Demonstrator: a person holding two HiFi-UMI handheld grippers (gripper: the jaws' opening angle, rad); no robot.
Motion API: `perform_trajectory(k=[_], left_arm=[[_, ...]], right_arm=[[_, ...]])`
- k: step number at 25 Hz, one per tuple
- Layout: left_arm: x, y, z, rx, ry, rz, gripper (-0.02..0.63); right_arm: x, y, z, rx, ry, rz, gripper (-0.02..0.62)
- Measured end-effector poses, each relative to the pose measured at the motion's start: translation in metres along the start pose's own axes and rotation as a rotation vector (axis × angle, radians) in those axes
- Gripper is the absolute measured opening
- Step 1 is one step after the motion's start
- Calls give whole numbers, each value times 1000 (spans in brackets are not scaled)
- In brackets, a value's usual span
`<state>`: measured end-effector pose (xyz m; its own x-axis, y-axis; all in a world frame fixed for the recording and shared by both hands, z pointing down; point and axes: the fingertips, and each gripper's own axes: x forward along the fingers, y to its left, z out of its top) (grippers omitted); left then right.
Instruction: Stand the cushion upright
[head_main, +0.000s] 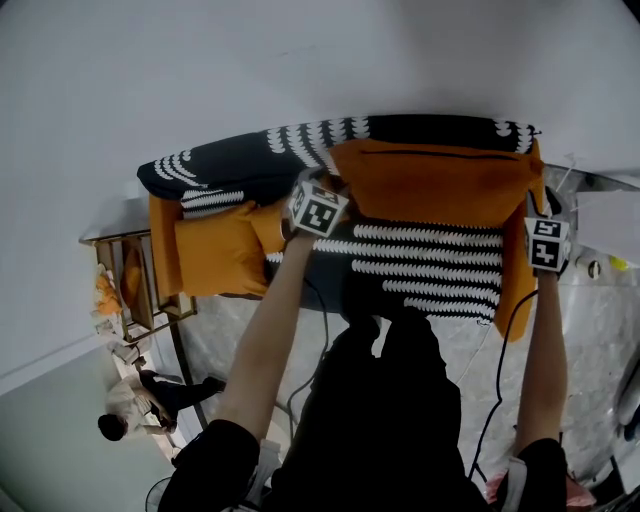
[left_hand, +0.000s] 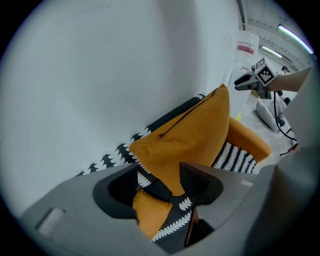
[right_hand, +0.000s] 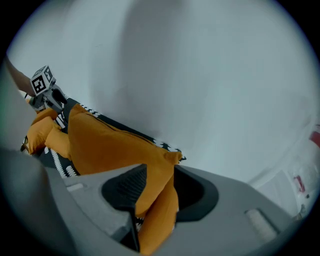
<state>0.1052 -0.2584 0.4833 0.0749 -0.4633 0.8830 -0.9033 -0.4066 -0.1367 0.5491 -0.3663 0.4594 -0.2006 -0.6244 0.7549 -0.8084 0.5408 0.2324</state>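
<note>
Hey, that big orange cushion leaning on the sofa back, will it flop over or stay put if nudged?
Probably soft and floppy: the cushion creases at its corners. Likely light, being plump stuffed fabric. It should stay up under a gentle nudge, leaning on the sofa back.

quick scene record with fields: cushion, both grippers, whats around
cushion: large orange cushion, upright, leaning on the sofa back
support: black-and-white patterned sofa against a white wall
left gripper: jaws apart, cushion's left edge between them
right gripper: jaws apart, cushion's right corner between them
other: smaller orange cushion at the sofa's left end
task status: cushion looks stood up
</note>
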Motion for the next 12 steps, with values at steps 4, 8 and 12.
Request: perform_trajectory(k=[4, 8, 12], left_arm=[[-10, 0, 4, 23, -33, 7, 265], [-19, -1, -6, 16, -29, 15, 265], [-38, -5, -12, 10, -60, 28, 265]], right_arm=[[-5, 4, 0, 0, -2, 1, 175], [-13, 12, 0, -3, -10, 9, 175], [-27, 24, 4, -14, -35, 27, 175]])
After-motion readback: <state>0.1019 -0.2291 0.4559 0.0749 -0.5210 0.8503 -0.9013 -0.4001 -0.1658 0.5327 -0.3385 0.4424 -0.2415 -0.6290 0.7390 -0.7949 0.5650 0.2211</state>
